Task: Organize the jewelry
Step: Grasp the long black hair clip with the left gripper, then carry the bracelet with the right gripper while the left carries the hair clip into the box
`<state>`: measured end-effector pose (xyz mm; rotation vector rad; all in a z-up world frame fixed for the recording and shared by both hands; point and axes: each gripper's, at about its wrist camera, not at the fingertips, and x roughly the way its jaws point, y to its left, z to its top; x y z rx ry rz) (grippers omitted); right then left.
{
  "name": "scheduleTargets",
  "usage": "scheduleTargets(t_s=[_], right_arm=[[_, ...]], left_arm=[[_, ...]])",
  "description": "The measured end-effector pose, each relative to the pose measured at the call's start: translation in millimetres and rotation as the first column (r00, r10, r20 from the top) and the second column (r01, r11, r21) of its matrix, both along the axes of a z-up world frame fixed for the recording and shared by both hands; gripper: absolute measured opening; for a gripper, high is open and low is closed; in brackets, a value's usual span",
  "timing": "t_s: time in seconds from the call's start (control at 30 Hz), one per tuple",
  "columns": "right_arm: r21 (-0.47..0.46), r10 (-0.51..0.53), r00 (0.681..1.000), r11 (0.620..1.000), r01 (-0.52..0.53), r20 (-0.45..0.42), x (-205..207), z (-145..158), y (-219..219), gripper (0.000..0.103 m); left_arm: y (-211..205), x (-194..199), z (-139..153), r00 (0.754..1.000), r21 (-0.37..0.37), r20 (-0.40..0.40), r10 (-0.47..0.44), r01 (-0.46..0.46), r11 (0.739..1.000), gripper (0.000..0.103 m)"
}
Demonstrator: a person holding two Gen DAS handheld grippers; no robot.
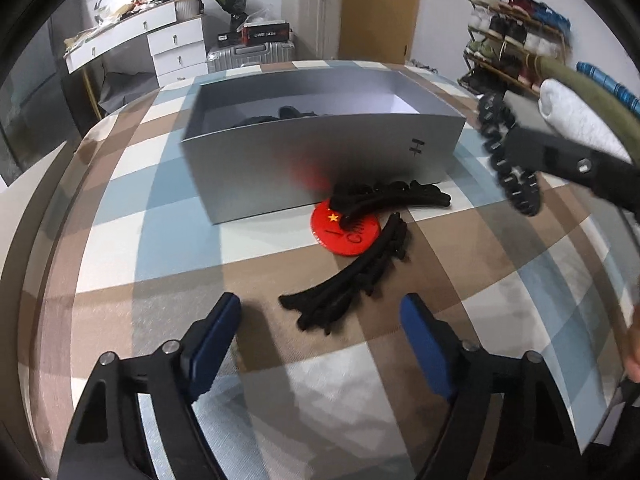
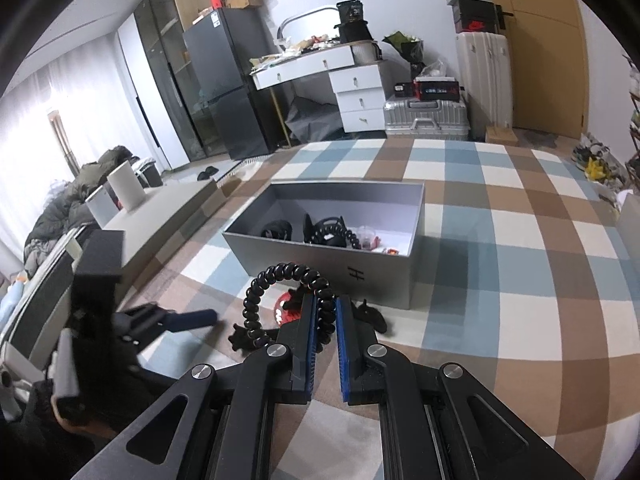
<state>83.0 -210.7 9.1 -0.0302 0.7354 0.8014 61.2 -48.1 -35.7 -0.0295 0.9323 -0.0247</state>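
Note:
A grey open box [image 1: 320, 160] stands on the checked bed cover; in the right wrist view the box [image 2: 332, 280] holds black beaded pieces and small red items. My right gripper [image 2: 326, 304] is shut on a black beaded bracelet [image 2: 280, 276], held above the cover in front of the box; it also shows in the left wrist view [image 1: 516, 184]. My left gripper [image 1: 320, 312] is open, low over the cover. Between its fingers lies a black hair clip [image 1: 352, 284]. A second black clip [image 1: 392, 196] lies across a red round badge [image 1: 348, 232] by the box.
The checked cover [image 2: 500, 280] stretches wide to the right of the box. Beyond the bed stand a white desk with drawers [image 2: 352, 92], silver suitcases [image 2: 424, 120], a dark fridge [image 2: 224, 88] and a shoe rack [image 1: 516, 44].

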Motion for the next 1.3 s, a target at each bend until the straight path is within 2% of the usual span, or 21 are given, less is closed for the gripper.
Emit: scheduleTargets(t_s=[0.13, 0.23, 0.27, 0.4, 0.43, 0.87, 1.13, 1.3], right_arm=[[0.017, -0.002, 1.0, 1.0, 0.002, 0.006, 0.3, 5.7, -4.1, 0.009], [0.02, -0.007, 1.0, 1.0, 0.007, 0.005, 0.7, 6.0, -5.0, 0.009], [0.022, -0.005, 1.0, 1.0, 0.005, 0.002, 0.6, 5.7, -5.2, 0.009], [0.024, -0.004, 1.0, 1.0, 0.004, -0.002, 0.5, 5.2, -5.3, 0.009], [0.023, -0.004, 1.0, 1.0, 0.004, -0.001, 0.7, 5.3, -5.4, 0.009], [0.026, -0.018, 1.0, 1.0, 0.018, 0.0, 3.3, 2.4, -5.8, 0.009], [0.096, -0.106, 0.994, 0.99, 0.105, 0.009, 9.0, 9.4, -22.9, 0.009], [0.117, -0.16, 0.987, 0.98, 0.163, -0.032, 22.3, 3.4, -34.5, 0.009]], left_arm=[[-0.6, 2.0, -0.4, 1.0, 0.025, 0.0, 0.003, -0.003, 1.0, 0.066], [-0.1, 0.5, 0.9, 1.0, 0.025, 0.009, 0.002, -0.002, 1.0, 0.052], [-1.4, 0.5, 1.5, 1.0, 0.025, 0.011, -0.001, 0.001, 1.0, 0.044], [-2.3, -2.1, 2.1, 1.0, 0.014, 0.025, -0.017, 0.016, 1.0, 0.043], [-1.9, -2.9, 2.9, 0.999, 0.011, 0.032, -0.018, 0.017, 1.0, 0.039], [3.2, -15.1, 22.6, 0.99, 0.001, 0.137, -0.019, 0.019, 1.0, 0.04], [10.2, -13.6, 29.8, 0.982, -0.042, 0.189, 0.016, -0.009, 0.999, 0.04], [20.1, -12.5, 35.3, 0.969, -0.094, 0.24, 0.062, -0.041, 0.995, 0.04]])
